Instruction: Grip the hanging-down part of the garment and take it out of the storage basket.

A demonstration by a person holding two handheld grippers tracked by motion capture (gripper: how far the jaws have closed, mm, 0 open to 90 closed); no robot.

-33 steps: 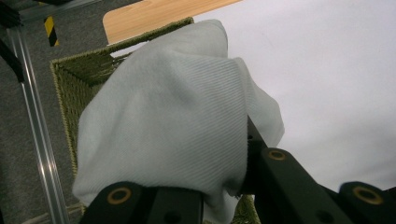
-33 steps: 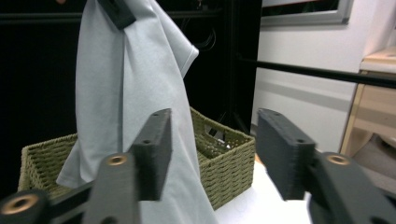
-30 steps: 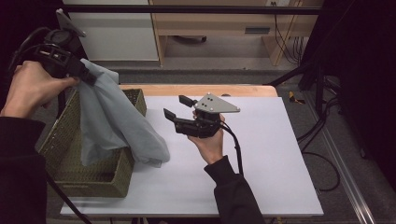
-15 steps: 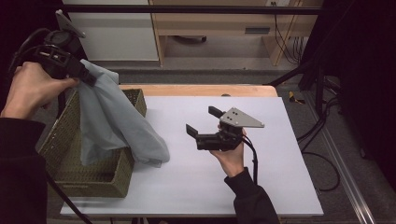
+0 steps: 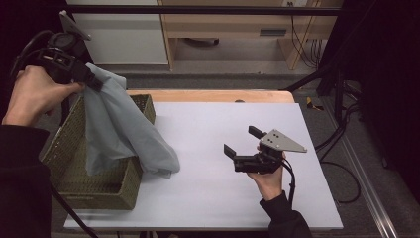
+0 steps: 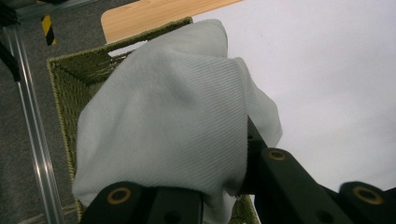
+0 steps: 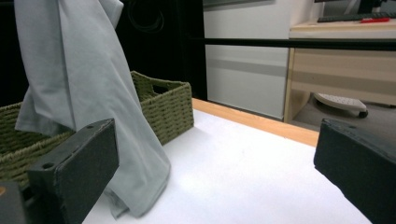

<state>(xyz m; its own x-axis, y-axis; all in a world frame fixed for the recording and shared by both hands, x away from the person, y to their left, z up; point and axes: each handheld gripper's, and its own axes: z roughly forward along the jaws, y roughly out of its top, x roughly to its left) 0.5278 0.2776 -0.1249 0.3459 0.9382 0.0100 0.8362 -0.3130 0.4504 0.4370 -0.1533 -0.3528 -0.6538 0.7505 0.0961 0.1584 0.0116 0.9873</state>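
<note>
Left tongs (image 5: 91, 79) are clamped on the top of a pale grey-blue soft cloth (image 5: 116, 131), holding it up above the olive-green woven rectangular basket (image 5: 94, 186) at the left edge of the white counter (image 5: 208, 198). The cloth hangs long axis roughly vertical, upper part over the basket, lower tail spilling over the basket's right wall and touching the counter just beside it. Right tongs (image 5: 242, 141) sit well apart from the basket, out on the counter's right half, jaws wide apart with nothing between them, pointing left toward the cloth. In the right gripper view the cloth (image 7: 93, 93) hangs ahead-left of the jaws, with its tail the part closest to them. So the free right hand is the one placed to catch the hanging tail. Versus the earlier frame: right tongs have just been opening, empty, and the right hand has drawn away from the basket, toward the counter's right and near side; left hand and cloth unchanged.
</note>
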